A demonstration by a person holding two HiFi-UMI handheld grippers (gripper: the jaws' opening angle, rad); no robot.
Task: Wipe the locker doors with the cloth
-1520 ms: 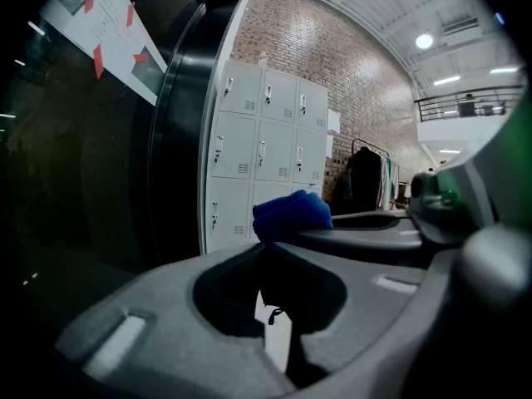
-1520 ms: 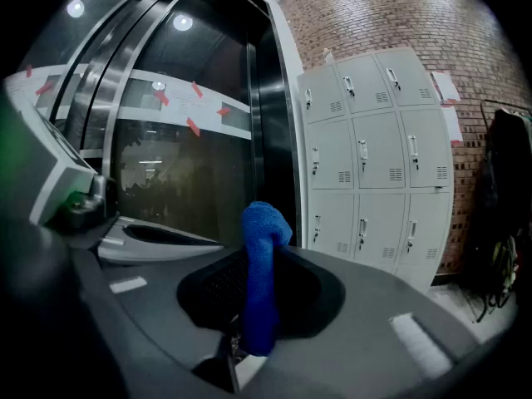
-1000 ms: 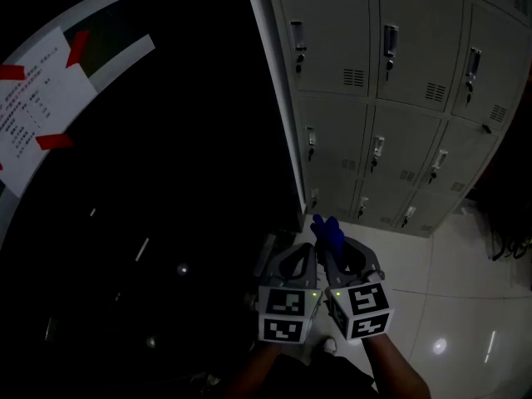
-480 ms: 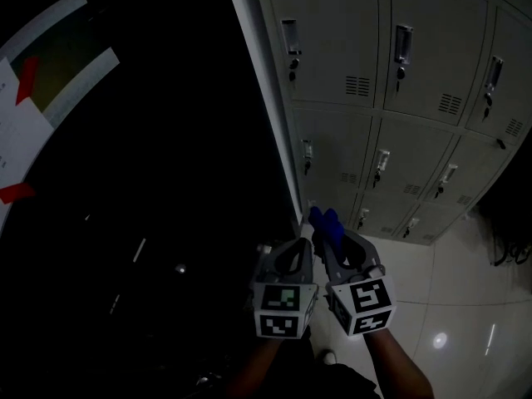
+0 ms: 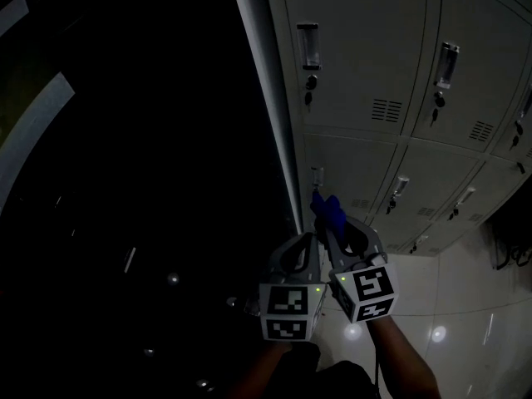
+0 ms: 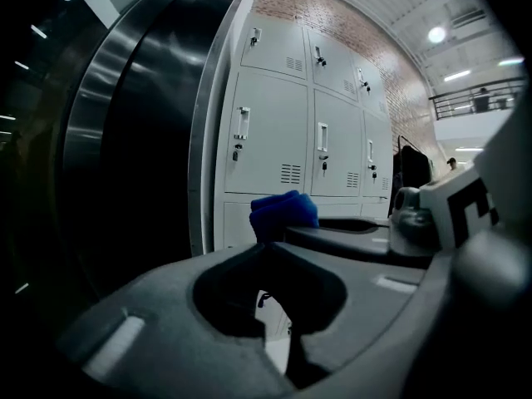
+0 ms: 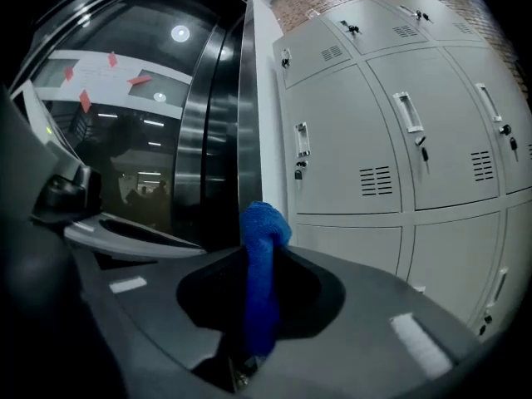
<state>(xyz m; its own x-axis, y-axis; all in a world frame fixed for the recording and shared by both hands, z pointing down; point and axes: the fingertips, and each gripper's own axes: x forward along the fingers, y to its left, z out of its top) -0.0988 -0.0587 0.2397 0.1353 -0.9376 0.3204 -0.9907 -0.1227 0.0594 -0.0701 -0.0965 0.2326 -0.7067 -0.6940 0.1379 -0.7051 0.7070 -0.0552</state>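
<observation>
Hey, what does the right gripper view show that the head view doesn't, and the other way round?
Only the right gripper view: the right gripper from close up, jaws shut on the blue cloth, and a white notice with red marks on the dark panel. Only the head view: the marker cubes, the person's forearms and the glossy floor. Both: the blue cloth and the grey locker doors with handles and vents.

The dark grey right gripper [image 7: 254, 260] has its jaws closed on a folded blue cloth [image 7: 264, 221], which stands upright. Behind it are pale grey metal locker doors [image 7: 353, 140], beside a dark glossy wall [image 7: 150, 165].
</observation>
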